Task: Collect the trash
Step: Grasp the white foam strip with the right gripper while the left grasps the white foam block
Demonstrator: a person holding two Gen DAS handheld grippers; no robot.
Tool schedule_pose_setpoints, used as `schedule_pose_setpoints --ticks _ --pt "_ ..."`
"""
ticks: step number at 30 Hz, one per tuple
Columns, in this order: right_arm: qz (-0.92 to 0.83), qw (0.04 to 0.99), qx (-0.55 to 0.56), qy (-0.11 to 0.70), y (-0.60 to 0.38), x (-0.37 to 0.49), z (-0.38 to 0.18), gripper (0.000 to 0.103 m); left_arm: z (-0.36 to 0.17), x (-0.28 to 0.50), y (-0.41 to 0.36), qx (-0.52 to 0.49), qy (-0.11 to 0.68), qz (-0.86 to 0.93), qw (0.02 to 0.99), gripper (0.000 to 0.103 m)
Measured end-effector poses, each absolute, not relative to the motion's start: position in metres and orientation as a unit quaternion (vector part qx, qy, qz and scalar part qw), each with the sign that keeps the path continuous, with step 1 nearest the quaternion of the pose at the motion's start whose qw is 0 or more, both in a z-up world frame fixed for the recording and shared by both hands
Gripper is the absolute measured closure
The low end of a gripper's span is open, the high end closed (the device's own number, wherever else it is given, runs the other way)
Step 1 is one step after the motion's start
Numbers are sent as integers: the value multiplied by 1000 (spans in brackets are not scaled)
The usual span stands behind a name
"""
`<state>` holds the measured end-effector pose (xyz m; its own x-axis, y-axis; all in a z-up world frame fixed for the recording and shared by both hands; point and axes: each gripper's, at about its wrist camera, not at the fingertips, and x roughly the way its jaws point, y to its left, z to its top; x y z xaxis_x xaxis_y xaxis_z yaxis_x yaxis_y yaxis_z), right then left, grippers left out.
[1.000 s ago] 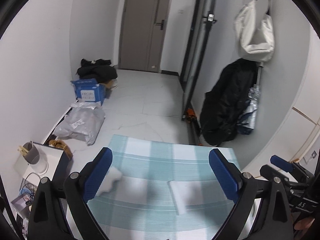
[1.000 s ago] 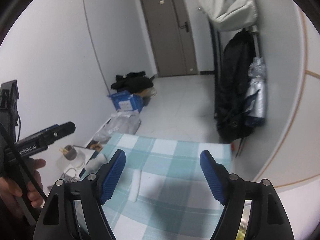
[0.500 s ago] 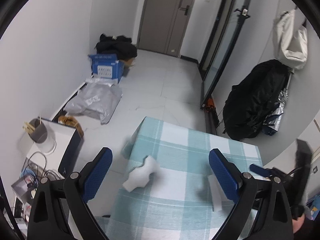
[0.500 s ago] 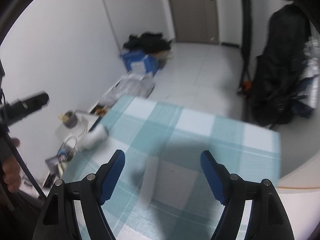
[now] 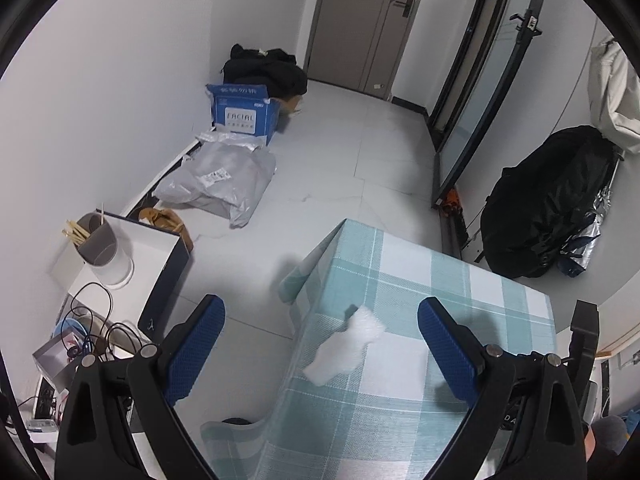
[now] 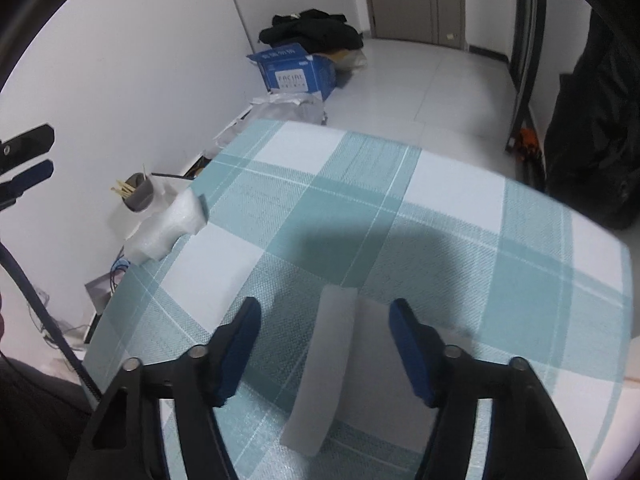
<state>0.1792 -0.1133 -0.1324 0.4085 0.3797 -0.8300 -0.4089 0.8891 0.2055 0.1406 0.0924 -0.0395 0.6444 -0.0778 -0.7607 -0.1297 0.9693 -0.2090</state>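
Note:
A crumpled white foam wrap (image 5: 344,350) lies at the left edge of the teal checked tablecloth (image 5: 448,280); it also shows in the right wrist view (image 6: 168,229). A flat white foam strip (image 6: 322,372) lies on the cloth (image 6: 360,208) between my right fingers. My left gripper (image 5: 320,354) is open above the table's left edge, the wrap between its fingers. My right gripper (image 6: 324,350) is open, low over the strip, one finger on each side and apart from it.
On the floor by the left wall are a blue carton (image 5: 242,114), a grey mail bag (image 5: 218,178), black clothes (image 5: 264,68) and a white box with a grey cup (image 5: 98,242). A black backpack (image 5: 548,208) leans at the right wall.
My right gripper has dropped down and forward over the strip, its fingers a little closer together. My left gripper has swung left and tilted down over the table's edge and the wrap.

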Motion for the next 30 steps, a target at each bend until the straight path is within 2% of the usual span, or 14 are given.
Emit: schedule_pose_setpoints --ticks 2,7,9,14,22,26,30 --pt "237 839 -26 490 -108 179 -135 50 -42 143 95 -123 426 16 896 8" --pt "225 842 -76 484 -97 178 -139 69 -44 145 99 -113 429 23 896 8" --pt "221 845 -89 479 -95 178 -139 82 -47 147 102 -109 432 25 895 8" --pt "220 848 -75 477 -104 183 -136 91 -56 155 102 -118 454 -16 883 8" --pt "234 852 -16 469 -120 194 -121 93 -81 168 86 -77 489 -58 867 8" --pt "230 861 3 454 -127 196 -109 93 -86 177 67 7 488 -75 869 8" --pt "228 864 20 448 -134 199 -103 93 -93 190 63 16 505 -86 859 8"
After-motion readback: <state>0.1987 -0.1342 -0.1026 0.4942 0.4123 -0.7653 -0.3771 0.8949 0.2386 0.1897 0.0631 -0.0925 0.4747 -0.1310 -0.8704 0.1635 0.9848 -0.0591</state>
